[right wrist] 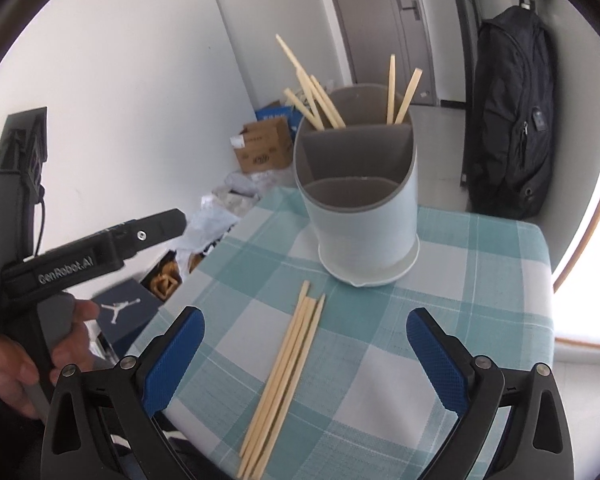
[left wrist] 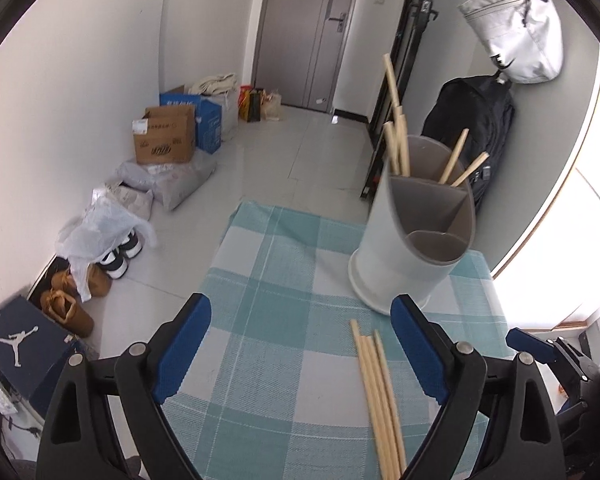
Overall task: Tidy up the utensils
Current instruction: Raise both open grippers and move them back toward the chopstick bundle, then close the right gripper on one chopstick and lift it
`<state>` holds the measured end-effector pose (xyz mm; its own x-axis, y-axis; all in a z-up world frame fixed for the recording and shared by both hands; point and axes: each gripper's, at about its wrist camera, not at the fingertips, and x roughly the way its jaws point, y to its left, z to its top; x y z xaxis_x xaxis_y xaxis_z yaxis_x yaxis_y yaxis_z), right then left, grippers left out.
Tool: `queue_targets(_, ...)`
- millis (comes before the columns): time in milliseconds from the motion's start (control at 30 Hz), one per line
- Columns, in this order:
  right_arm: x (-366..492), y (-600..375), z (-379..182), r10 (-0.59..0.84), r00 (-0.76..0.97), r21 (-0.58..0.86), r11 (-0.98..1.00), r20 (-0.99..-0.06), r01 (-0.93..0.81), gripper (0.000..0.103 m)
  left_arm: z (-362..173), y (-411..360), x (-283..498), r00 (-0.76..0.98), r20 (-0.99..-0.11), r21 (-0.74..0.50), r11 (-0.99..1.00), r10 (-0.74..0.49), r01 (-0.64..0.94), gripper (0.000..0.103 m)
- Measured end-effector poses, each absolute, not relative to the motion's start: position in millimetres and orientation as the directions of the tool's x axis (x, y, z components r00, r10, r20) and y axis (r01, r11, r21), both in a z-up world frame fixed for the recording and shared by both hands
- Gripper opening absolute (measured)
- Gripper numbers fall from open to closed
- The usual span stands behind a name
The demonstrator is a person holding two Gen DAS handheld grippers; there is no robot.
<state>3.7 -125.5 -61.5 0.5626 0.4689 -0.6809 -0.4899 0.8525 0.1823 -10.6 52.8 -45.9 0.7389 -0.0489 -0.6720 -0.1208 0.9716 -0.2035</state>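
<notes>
Several loose wooden chopsticks [left wrist: 376, 392] lie side by side on the teal checked tablecloth [left wrist: 280, 280]. My left gripper [left wrist: 300, 304] hovers open over them, and they lie close to its right finger. The same chopsticks [right wrist: 288, 372] lie under my right gripper [right wrist: 306, 316], also open and empty, nearer its left finger. Behind them stands a pale utensil holder [left wrist: 412, 248] with grey dividers. Its rear compartments hold more chopsticks [right wrist: 312, 96], and its front compartment [right wrist: 352, 192] looks empty. A person's hand [right wrist: 72, 320] holds the left gripper's handle.
The cloth-covered table ends at its left edge [right wrist: 204, 276] and far edge [left wrist: 300, 216]. On the floor to the left are cardboard boxes [left wrist: 164, 140], plastic bags, shoes and a shoebox [left wrist: 20, 344]. A black backpack [right wrist: 512, 112] hangs at the right wall under a white bag [left wrist: 516, 28].
</notes>
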Motion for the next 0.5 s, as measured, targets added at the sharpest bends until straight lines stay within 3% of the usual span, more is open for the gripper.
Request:
queue_targets(133,17.6,-120.2,-69.7,0.455,0.51,0.198,0.855,-0.73,-0.479,0.096,-52.8,62.6,-8.5,0.718,-0.694,-0.228,0.962,-0.054,-0.148,0.088)
queue_targets(500,46.1,-103.3,-107.7,0.377,0.384,0.187,0.874,-0.843,-0.448,0.046,-57.5,71.3,-2.8,0.699,-0.711,-0.266,0.95,-0.079,-0.163,0.088)
